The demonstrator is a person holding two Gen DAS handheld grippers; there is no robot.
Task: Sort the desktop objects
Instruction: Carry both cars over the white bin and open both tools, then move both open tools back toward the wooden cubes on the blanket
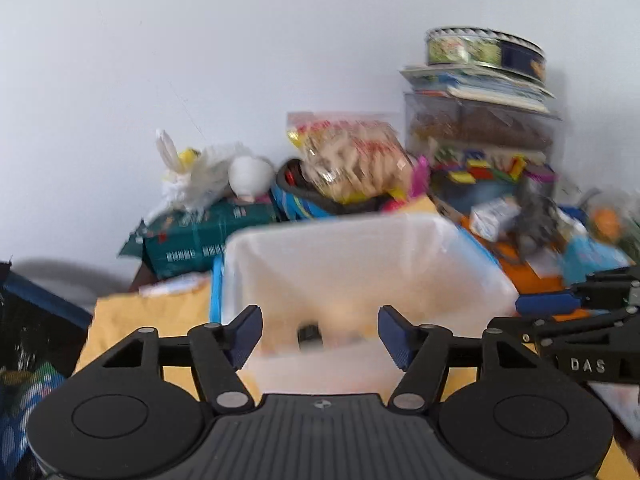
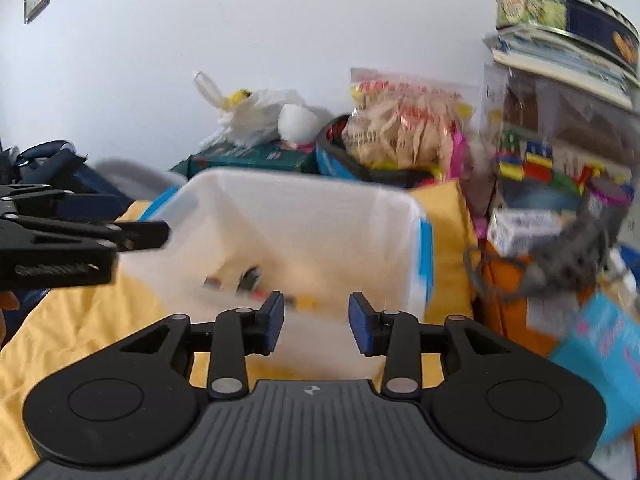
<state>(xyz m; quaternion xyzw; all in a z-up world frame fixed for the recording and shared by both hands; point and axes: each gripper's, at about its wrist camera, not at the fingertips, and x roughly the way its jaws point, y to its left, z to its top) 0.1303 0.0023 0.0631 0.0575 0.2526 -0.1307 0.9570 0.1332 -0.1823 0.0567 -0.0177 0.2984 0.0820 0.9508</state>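
Observation:
A translucent white plastic bin (image 1: 360, 248) stands on a yellow cloth (image 1: 152, 320). It also shows in the right wrist view (image 2: 304, 216), with a few small coloured items (image 2: 252, 280) on its floor. My left gripper (image 1: 320, 334) is open and empty, just in front of the bin's near wall. My right gripper (image 2: 316, 322) is open and empty, over the bin's near rim. The right gripper shows at the right edge of the left wrist view (image 1: 560, 312). The left gripper shows at the left edge of the right wrist view (image 2: 120, 236). Both views are blurred.
Behind the bin lie a green box (image 1: 208, 236), a white plastic bag (image 1: 200, 176), a snack bag (image 1: 352, 156) and a black basket (image 1: 320, 196). At the right are stacked boxes with a round tin (image 1: 484, 50), coloured blocks (image 1: 488, 164) and a grey item (image 2: 572, 256). A blue bag (image 2: 52, 164) sits at the left.

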